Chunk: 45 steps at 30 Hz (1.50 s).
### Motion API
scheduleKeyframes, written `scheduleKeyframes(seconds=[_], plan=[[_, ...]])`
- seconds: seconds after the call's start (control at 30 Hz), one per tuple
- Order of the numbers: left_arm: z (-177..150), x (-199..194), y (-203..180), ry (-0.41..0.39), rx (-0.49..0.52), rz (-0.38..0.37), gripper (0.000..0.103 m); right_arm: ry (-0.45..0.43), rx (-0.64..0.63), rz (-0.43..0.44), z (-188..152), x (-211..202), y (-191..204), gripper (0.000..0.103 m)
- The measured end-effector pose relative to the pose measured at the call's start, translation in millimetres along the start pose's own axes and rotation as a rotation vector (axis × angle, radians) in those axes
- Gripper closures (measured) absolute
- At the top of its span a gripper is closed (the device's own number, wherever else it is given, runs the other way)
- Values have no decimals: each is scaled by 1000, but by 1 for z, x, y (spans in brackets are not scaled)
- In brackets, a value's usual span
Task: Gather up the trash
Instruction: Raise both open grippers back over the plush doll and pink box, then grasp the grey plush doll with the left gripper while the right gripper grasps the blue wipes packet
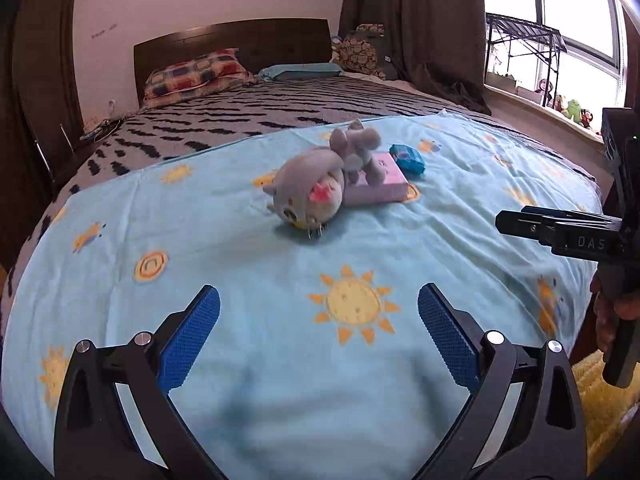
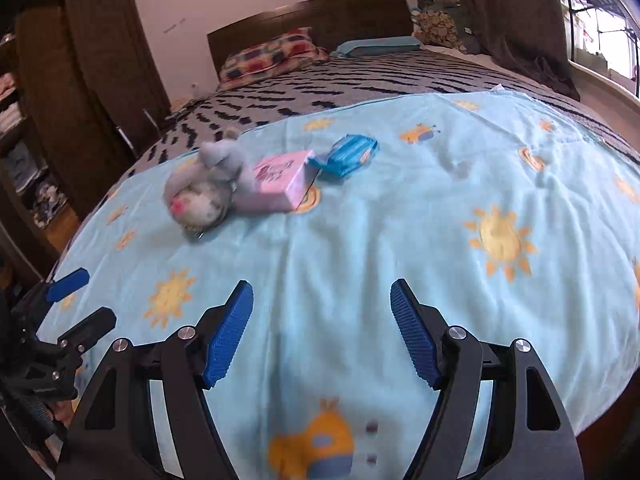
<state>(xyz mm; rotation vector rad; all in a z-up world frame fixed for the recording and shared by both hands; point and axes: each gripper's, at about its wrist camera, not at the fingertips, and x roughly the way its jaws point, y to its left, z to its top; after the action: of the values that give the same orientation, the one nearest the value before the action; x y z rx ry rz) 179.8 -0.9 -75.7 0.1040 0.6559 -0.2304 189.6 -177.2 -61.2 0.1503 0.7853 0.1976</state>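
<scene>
At about ten o'clock on the bed, a grey plush toy (image 2: 204,188) lies on its back on the light blue sun-print blanket (image 2: 360,248). Its legs rest on a flat pink box (image 2: 280,182) at about eleven o'clock. Just past the box, touching its far corner or nearly so, sits a blue crinkly packet (image 2: 347,155) at about twelve o'clock. The box and the packet look like the trash you want; the toy likely stays.

Your left gripper (image 1: 319,334) hangs over the near edge of the blanket with its blue fingers (image 1: 191,336) spread very wide and nothing between them. Your right gripper (image 2: 322,330) is also over the near edge, at about six o'clock. Its fingers (image 2: 230,334) stand well apart, a bit less wide, and they are empty too.

You seem to be at the start: nothing is picked up yet, and both tools are well apart from the trash. No bin shows in either view. Next, reach far forward. The blue packet is free, so it may be the easy first grab. The box is partly under the toy's legs, so mind the toy.
</scene>
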Motion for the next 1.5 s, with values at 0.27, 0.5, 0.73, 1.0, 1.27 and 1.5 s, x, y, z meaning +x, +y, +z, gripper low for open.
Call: scheduleKeyframes(seconds=[0.27, 0.5, 0.73, 1.0, 1.27, 1.5], plan=[[50, 56, 4, -6, 21, 57, 9, -4, 117, -22, 74, 47, -8, 31], [62, 84, 0, 0, 77, 74, 9, 55, 224, -36, 105, 103, -14, 31], [64, 103, -1, 24, 118, 80, 9, 127, 278, -110, 102, 148, -23, 48], [67, 119, -3, 67, 139, 33, 41, 104, 173, -148, 102, 141, -14, 73], [65, 100, -9, 45, 155, 47, 44, 69, 100, -135, 103, 109, -6, 74], [80, 38, 4, -24, 90, 55, 44, -11, 54, -77, 106, 53, 10, 74]])
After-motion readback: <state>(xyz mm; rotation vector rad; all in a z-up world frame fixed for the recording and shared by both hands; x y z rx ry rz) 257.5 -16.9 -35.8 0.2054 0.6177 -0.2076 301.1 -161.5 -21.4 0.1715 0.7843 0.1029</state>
